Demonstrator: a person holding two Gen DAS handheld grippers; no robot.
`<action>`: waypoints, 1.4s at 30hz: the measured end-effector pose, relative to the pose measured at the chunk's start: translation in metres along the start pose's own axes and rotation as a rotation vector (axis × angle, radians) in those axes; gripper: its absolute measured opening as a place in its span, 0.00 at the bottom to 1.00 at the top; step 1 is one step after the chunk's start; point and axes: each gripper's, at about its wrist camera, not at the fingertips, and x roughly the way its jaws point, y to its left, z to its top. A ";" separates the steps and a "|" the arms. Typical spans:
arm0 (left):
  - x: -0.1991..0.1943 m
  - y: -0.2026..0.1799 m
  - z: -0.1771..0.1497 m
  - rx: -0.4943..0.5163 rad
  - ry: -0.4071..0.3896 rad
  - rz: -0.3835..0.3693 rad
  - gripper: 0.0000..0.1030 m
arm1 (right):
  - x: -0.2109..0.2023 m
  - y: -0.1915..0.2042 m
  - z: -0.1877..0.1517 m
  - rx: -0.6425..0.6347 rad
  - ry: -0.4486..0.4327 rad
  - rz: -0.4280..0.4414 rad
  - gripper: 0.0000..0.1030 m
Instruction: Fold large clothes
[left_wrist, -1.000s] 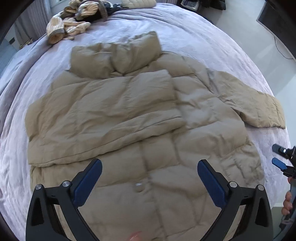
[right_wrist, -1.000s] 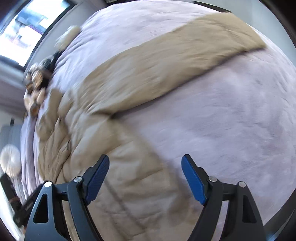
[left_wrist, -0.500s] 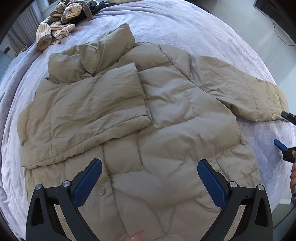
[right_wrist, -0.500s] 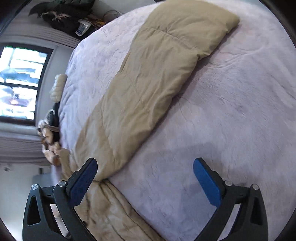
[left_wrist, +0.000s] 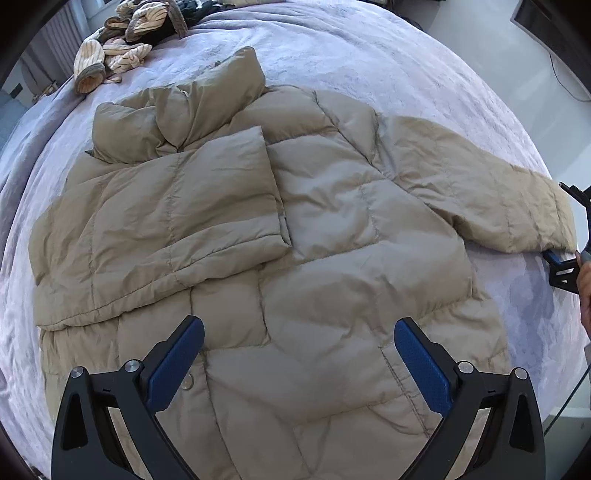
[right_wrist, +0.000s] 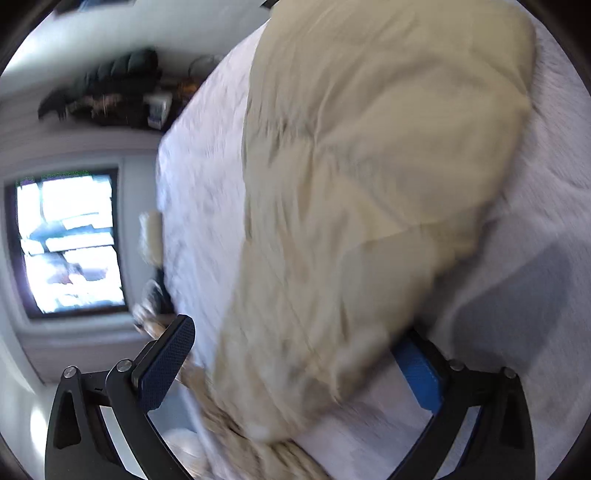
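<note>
A beige quilted puffer jacket (left_wrist: 280, 229) lies flat on the lilac bed (left_wrist: 388, 55), one sleeve folded across its chest, the other stretched to the frame's right edge. There the right gripper (left_wrist: 567, 225), which has just been opening, straddles the cuff (right_wrist: 369, 229) with its jaws wide, not yet pinching. The left gripper (left_wrist: 299, 358) hovers apart over the hem. Closing too shallowly could catch only slippery shell fabric, so the puffy sleeve might slide free mid-fold.

jacket (left_wrist: 332, 236): tan quilted puffer cloth, matt, slightly creased sheen | bedspread (left_wrist: 369, 62): lilac plush cloth, fuzzy, matt | left gripper (left_wrist: 299, 362): black matt plastic frame, blue textured pads, shiny metal screws | right gripper (right_wrist: 299, 363): same black plastic, blue dimpled pads | striped garments (left_wrist: 114, 55): knit-looking cloth
</note>
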 end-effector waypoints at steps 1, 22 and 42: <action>-0.001 0.001 0.001 -0.006 -0.003 -0.002 1.00 | 0.000 -0.001 0.004 0.027 -0.009 0.022 1.00; -0.034 0.120 -0.002 -0.198 -0.119 0.027 1.00 | 0.036 0.210 -0.105 -0.582 0.090 0.082 0.08; -0.009 0.279 -0.045 -0.371 -0.153 0.116 1.00 | 0.233 0.160 -0.449 -1.376 0.357 -0.453 0.14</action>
